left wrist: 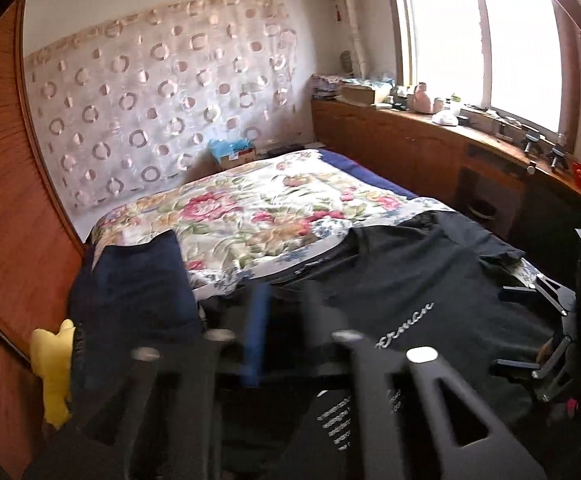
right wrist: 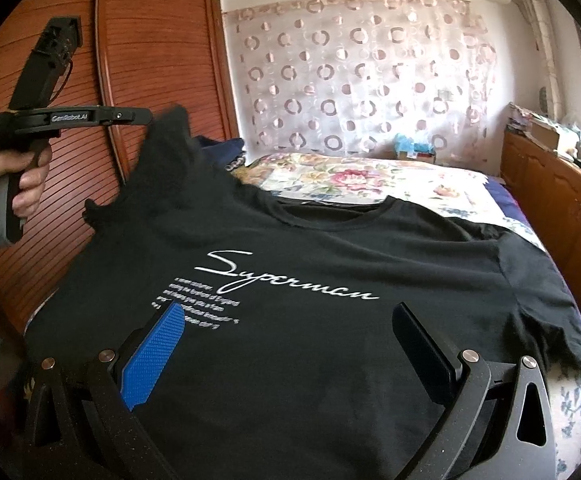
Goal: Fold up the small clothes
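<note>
A black T-shirt (right wrist: 310, 240) with white "Superman" script lies front up on the floral bedspread (right wrist: 370, 180). Its left sleeve (right wrist: 170, 132) stands lifted and blurred in the air, right at the tip of my left gripper (right wrist: 148, 116), which a hand (right wrist: 14, 184) holds raised. In the left wrist view the left gripper (left wrist: 288, 292) is blurred, its blue pad (left wrist: 256, 332) and black finger apart, with no cloth pinched that I can see. My right gripper (right wrist: 290, 336) hovers wide open over the shirt's lower front, nothing held; it also shows as the right gripper (left wrist: 506, 330) at the shirt's edge.
A navy garment (left wrist: 130, 300) and a yellow cloth (left wrist: 54, 368) lie at the bed's left side by the wooden wardrobe (right wrist: 150, 40). A wooden ledge (left wrist: 430, 120) crowded with small items runs under the window on the right. A blue-topped box (left wrist: 232, 152) sits at the bedhead.
</note>
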`<state>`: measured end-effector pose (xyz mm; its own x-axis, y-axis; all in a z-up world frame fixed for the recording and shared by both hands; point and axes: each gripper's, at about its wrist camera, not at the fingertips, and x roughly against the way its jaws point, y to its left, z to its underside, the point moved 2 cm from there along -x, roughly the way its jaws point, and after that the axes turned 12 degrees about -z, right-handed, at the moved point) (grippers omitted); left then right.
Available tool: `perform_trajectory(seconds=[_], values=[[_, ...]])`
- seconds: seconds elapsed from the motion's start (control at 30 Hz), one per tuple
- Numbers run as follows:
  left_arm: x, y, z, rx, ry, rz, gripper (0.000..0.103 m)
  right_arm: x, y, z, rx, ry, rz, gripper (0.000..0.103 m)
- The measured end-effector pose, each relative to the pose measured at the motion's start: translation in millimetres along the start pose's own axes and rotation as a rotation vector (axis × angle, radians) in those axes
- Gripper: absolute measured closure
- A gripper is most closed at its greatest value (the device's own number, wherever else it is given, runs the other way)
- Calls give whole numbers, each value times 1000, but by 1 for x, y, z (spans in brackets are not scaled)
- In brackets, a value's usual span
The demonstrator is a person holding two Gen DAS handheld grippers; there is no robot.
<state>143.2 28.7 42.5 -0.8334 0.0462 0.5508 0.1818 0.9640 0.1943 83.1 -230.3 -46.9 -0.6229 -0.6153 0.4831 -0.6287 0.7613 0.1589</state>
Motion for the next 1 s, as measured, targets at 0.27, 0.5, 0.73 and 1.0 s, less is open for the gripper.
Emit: perform_trajectory(seconds=[0.27,0.5,0.73,1.0], values=[[17,16,30,80,-31,-13,30,-8,12,-7,1,7,-22,3],[34,33,72,180,-54,-101,30,-32,20,-25,50,45,-86,23],[36,42,116,240,-7,-168,30,-83,18,-52,96,123,-196,44],[32,43,147,282,38,-170,30,-183,23,-71,102,296,-266,65]])
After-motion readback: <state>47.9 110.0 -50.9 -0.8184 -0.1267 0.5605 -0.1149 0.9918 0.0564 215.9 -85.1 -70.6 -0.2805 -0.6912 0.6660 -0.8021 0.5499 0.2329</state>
